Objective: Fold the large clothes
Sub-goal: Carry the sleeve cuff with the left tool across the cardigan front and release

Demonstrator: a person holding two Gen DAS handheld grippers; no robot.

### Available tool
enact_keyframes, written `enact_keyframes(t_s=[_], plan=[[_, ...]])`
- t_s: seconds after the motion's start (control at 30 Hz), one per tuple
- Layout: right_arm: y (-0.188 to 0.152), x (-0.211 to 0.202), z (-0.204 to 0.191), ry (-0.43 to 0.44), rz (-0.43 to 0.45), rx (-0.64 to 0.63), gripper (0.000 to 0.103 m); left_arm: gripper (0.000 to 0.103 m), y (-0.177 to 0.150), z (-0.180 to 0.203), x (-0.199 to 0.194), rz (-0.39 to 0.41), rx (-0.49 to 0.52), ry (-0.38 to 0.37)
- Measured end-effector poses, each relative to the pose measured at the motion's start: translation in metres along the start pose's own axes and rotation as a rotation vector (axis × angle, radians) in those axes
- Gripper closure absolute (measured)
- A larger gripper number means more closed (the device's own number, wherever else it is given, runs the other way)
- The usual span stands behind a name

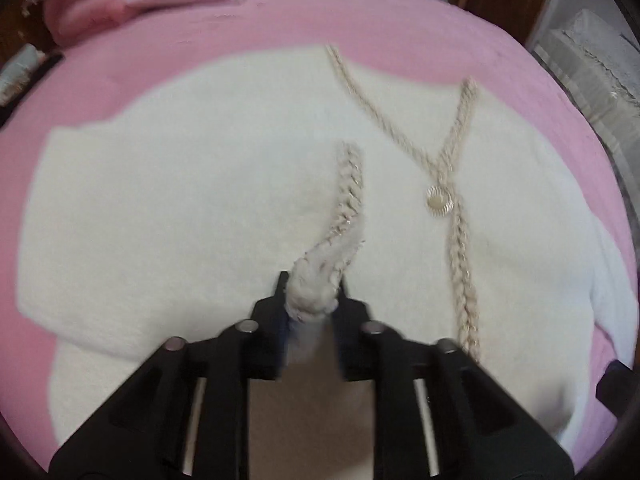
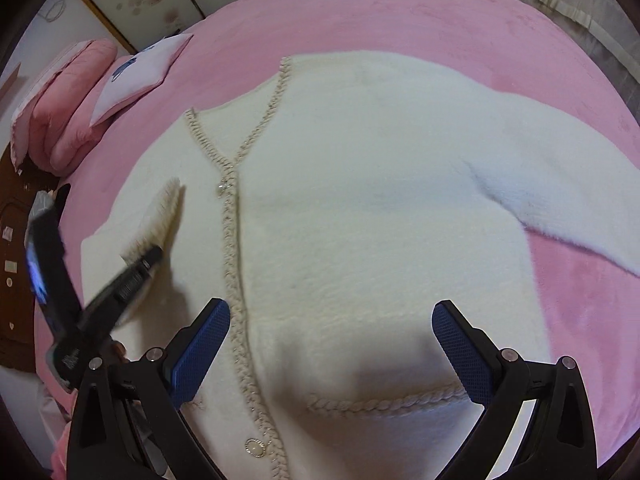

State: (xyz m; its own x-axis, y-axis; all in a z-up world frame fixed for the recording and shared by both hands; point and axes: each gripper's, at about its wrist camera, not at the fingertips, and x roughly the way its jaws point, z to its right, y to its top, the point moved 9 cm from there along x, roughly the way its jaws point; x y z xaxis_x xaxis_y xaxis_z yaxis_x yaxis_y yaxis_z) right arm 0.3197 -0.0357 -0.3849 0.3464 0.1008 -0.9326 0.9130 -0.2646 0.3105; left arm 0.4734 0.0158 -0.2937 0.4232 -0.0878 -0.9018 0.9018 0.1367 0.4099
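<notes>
Cardigan (image 2: 360, 208) flat on bed (image 2: 360, 12); pillows (image 2: 72, 128) behind, left.

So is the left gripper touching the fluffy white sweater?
Touching. The left wrist view shows the left gripper with its fingers pinched on the white sweater's braided cuff.

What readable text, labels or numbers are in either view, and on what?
None is legible.
Left gripper: pale marks on its black body, too blurred to read.
Dark cabinet: small stickers, too small to read.
Pillow: blue print, apparently a picture, not lettering.
Cardigan and buttons: no text.
</notes>
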Motion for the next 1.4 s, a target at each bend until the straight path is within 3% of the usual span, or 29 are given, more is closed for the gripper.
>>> enact_keyframes(t_s=[0.03,0.1,0.13,0.3,0.47,0.6,0.77,0.9,0.97,1.0,1.03,1.2,1.3,1.4], plan=[[-0.003,0.005,0.002,0.013,-0.017,0.01,0.0,0.053,0.0,0.003,0.0,-0.014,-0.012,-0.049],[0.003,0.005,0.007,0.054,-0.066,0.046,0.0,0.037,0.013,0.002,-0.005,-0.047,-0.037,-0.124],[0.0,0.012,0.005,0.097,-0.092,0.073,0.0,0.034,0.027,-0.003,-0.008,-0.047,-0.04,-0.131],[-0.003,0.038,-0.038,0.245,-0.144,0.078,0.0,0.031,0.055,-0.05,-0.049,0.028,-0.125,-0.091],[-0.009,0.055,-0.089,0.362,-0.213,0.169,0.0,0.03,0.04,-0.118,-0.078,0.011,-0.167,0.01],[-0.011,0.063,-0.14,0.416,-0.263,0.182,0.015,0.03,0.016,-0.174,-0.09,-0.025,-0.188,0.086],[-0.021,0.106,-0.198,0.384,-0.31,0.168,0.029,0.03,-0.021,-0.228,-0.083,-0.091,-0.237,0.112],[-0.019,0.137,-0.22,0.266,-0.284,0.107,0.039,0.03,-0.041,-0.257,-0.064,-0.177,-0.226,0.128],[-0.013,0.147,-0.227,0.231,-0.254,0.101,0.057,0.03,-0.048,-0.261,-0.049,-0.193,-0.221,0.111],[-0.01,0.15,-0.231,0.229,-0.238,0.103,0.078,0.03,-0.05,-0.263,-0.04,-0.194,-0.218,0.092],[-0.008,0.151,-0.234,0.229,-0.235,0.105,0.086,0.03,-0.049,-0.265,-0.034,-0.192,-0.216,0.084],[0.001,0.142,-0.25,0.232,-0.187,0.064,0.088,0.03,-0.036,-0.273,-0.006,-0.135,-0.236,0.049],[0.018,0.127,-0.262,0.237,-0.084,0.015,0.089,0.031,-0.027,-0.275,0.002,-0.116,-0.208,0.059],[0.033,0.109,-0.272,0.173,0.037,-0.079,0.089,0.038,-0.015,-0.277,0.004,-0.101,-0.191,0.051]])
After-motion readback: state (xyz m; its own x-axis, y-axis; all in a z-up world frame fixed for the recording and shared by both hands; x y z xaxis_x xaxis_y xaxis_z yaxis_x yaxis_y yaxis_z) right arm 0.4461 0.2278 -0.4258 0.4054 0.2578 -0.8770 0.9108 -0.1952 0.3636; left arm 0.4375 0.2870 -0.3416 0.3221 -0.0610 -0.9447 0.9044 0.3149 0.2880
